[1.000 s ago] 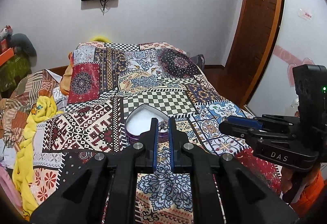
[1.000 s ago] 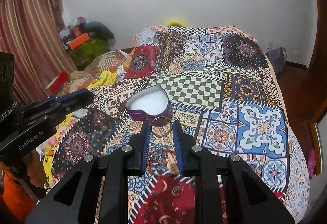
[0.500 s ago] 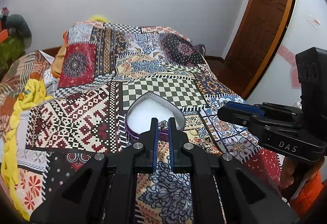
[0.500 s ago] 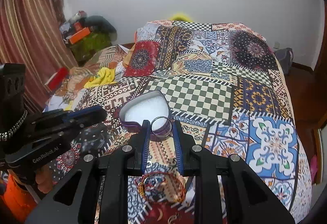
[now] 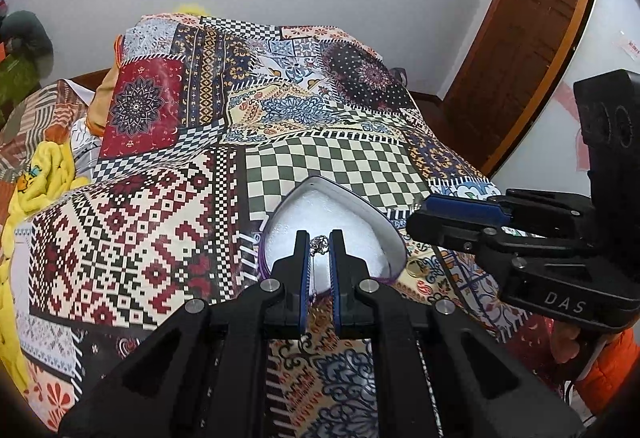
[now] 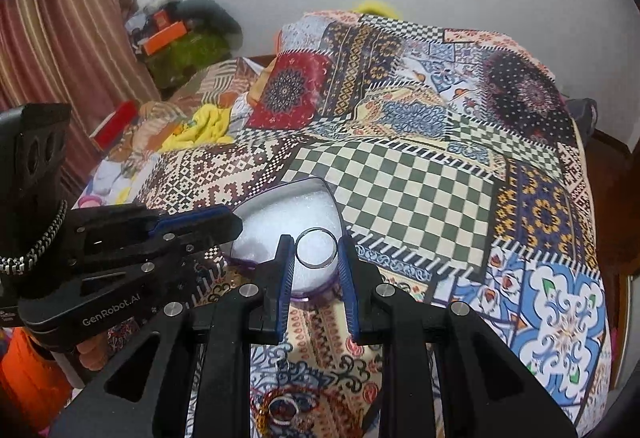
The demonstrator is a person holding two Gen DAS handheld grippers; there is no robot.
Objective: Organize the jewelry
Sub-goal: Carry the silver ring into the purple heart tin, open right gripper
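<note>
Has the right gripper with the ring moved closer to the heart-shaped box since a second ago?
Yes. The right gripper advanced toward the heart-shaped box; its ring now sits over the white lining instead of short of the purple rim.
</note>
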